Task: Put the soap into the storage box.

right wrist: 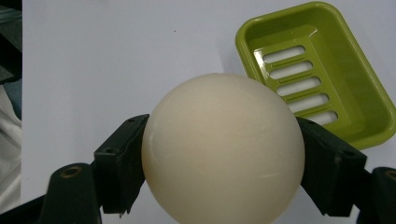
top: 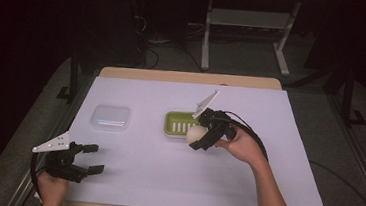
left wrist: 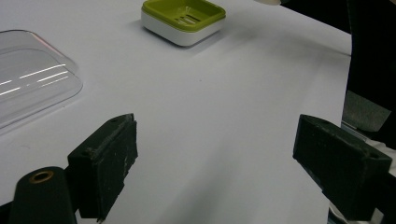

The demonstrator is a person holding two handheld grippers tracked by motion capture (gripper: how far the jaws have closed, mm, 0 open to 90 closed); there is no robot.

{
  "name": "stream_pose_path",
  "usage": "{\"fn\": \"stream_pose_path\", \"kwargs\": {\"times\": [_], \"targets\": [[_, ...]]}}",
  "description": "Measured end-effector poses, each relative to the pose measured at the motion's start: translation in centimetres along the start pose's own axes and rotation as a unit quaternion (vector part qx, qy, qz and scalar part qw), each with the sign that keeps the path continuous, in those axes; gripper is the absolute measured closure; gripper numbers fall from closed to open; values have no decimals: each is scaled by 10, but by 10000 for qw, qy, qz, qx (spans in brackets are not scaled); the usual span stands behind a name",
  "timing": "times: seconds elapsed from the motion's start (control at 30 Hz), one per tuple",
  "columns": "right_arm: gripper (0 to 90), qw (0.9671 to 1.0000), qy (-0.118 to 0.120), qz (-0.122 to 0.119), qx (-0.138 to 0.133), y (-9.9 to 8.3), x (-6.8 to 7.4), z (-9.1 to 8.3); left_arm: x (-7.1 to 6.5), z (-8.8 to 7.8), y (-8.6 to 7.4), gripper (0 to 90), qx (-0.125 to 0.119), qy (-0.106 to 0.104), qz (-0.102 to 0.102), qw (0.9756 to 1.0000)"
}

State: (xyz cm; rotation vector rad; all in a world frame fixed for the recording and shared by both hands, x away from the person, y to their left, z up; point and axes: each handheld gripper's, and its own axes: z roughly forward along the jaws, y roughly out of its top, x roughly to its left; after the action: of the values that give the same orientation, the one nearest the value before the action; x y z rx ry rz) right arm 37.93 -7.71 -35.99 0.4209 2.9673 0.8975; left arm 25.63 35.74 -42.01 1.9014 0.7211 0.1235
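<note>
A round cream-white soap (right wrist: pixel 223 147) is clamped between the jaws of my right gripper (top: pixel 199 136), held just above the white table cover. In the high view the soap (top: pixel 195 132) hangs at the near right corner of a green slotted soap dish (top: pixel 179 123). The dish (right wrist: pixel 322 70) lies beyond the soap in the right gripper view, with nothing in it. My left gripper (top: pixel 92 159) rests low at the table's front left, jaws wide apart and nothing between them. In its own view the dish (left wrist: pixel 183 18) sits far ahead.
A clear plastic lid (top: pixel 111 117) lies flat left of the dish, also seen as the lid (left wrist: pixel 28 79) at the left of the left gripper view. The white cover (top: pixel 179 178) spans the tabletop. Dark floor and table legs lie beyond the far edge.
</note>
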Motion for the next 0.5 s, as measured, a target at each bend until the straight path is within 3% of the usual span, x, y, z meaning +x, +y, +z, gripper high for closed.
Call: {"fn": "stream_pose_path", "kwargs": {"times": [0.5], "targets": [[232,10000,19,-50,55,14,-7,3,0,-2,0,132,-19,13,-17,10000]]}}
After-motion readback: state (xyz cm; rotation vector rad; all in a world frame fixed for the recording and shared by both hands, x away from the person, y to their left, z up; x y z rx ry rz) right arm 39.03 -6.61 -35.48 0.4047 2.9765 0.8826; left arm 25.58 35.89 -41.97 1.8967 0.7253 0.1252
